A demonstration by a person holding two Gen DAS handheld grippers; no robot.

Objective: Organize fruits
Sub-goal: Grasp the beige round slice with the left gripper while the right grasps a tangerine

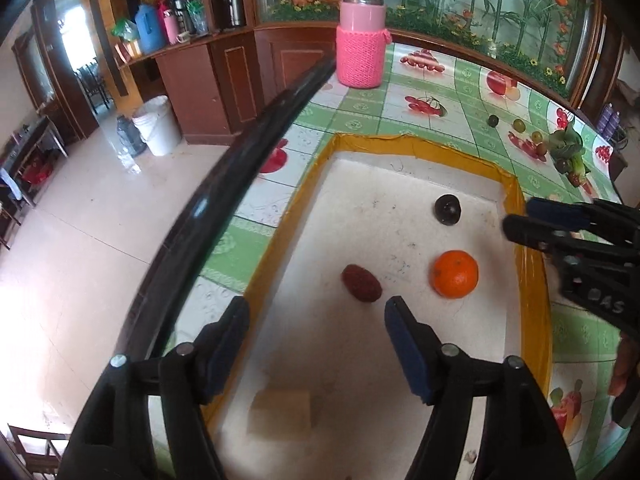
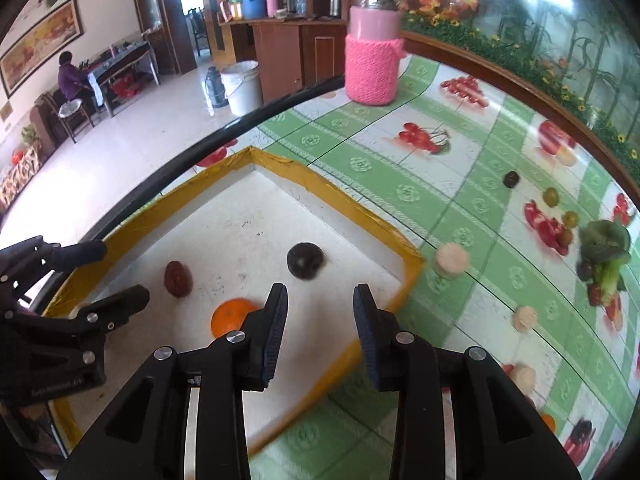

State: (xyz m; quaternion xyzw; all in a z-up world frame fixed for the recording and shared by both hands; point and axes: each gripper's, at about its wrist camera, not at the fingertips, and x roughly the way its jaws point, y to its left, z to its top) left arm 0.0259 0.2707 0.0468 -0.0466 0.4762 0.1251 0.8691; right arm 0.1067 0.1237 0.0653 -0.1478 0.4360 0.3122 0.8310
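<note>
A shallow white tray point(image 1: 516, 196) with a yellow taped rim sits on the table point(image 1: 400, 120), which is covered in a green-and-white cloth printed with fruit; three fruits lie on the tray floor, well apart from one another; the orange point(image 1: 455, 274) rests toward the tray's right side in the left wrist view, the dark red oval fruit point(image 1: 361, 283) lies to its left, and the dark round fruit point(image 1: 448, 209) sits farther back; the left gripper point(image 1: 316, 340) hangs over the near part of the tray with its jaws standing wide apart and nothing between them, the red fruit just beyond the fingertips; the right gripper point(image 2: 320, 328) hovers over the tray's near right corner, jaws parted by a moderate gap and holding nothing; in its view the orange point(image 2: 230, 318) is partly hidden behind its left finger, the dark round fruit point(image 2: 305, 260) lies ahead, and the red fruit point(image 2: 178, 279) is off to the left; outside the tray, several small green and dark fruits point(image 2: 551, 197) lie in a loose row on the cloth beside a leafy bunch point(image 2: 604, 246); three pale round fruits point(image 2: 451, 260) lie near the tray's right edge, blurred; a pink jar point(image 1: 362, 40) in a knitted sleeve stands at the table's far end.
</note>
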